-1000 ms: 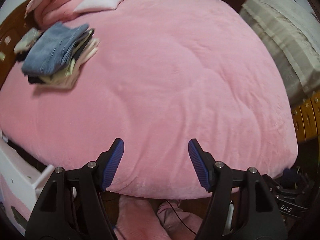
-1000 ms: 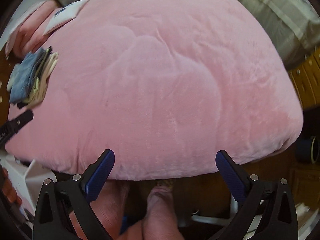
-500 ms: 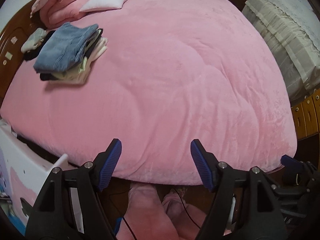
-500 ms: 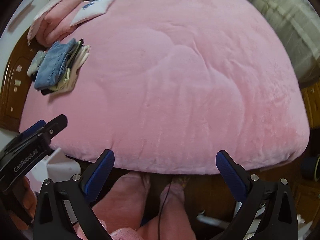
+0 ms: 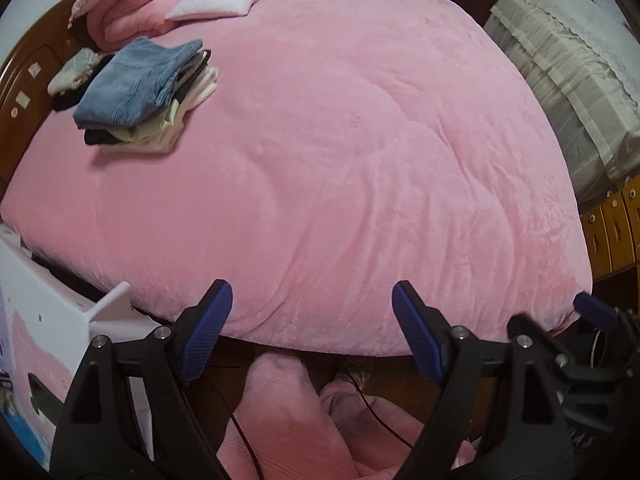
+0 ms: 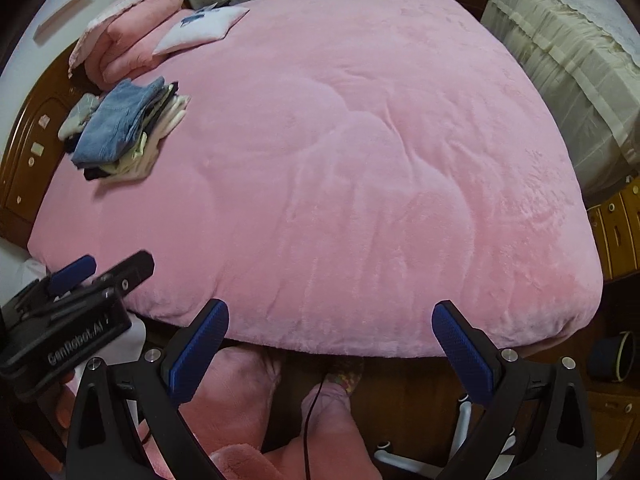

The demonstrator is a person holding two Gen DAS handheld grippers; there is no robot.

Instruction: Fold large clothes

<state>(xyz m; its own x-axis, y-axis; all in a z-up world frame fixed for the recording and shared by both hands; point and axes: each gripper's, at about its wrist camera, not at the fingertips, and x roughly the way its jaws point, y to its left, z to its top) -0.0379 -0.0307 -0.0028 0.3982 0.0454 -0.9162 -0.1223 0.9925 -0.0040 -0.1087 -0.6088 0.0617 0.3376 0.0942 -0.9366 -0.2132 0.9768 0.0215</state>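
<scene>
Hovering grippers: both hang above the near edge of the bed, pointing steeply down, nothing between the fingers of either.
Left gripper (image 5: pixel 312 332): released, its jaws have just been opening wider; blue pads (image 5: pixel 208 332) stand apart over the blanket hem, gripping nothing.
Right gripper (image 6: pixel 328 348): released, jaws spread wide and empty; its blue pads (image 6: pixel 464 356) sit just off the blanket's edge.
Folded clothes (image 5: pixel 140 92): a stack with a blue denim piece on top, pale and dark items under it, lying on the far left of the pink blanket (image 5: pixel 340 160), well apart from both grippers.
Blanket: smooth, covering the whole bed, with no garment spread on it.
Pillows: a folded pink bundle (image 5: pixel 136 4) and a small white cushion (image 5: pixel 220 0) at the far left corner, beside the stack.
Only in left view: a white board (image 5: pixel 48 320) at the lower left, and one blue finger of the right gripper at the right edge.
Only in right view: the left gripper's black body with printed lettering, at the lower left; a white chair base (image 6: pixel 460 440) and a dark round bin (image 6: pixel 612 356) on the floor at right.
Person: pink-clad legs (image 6: pixel 248 400) below the bed edge, in both views.
Right of bed: a cream-draped piece of furniture (image 6: pixel 568 60).
</scene>
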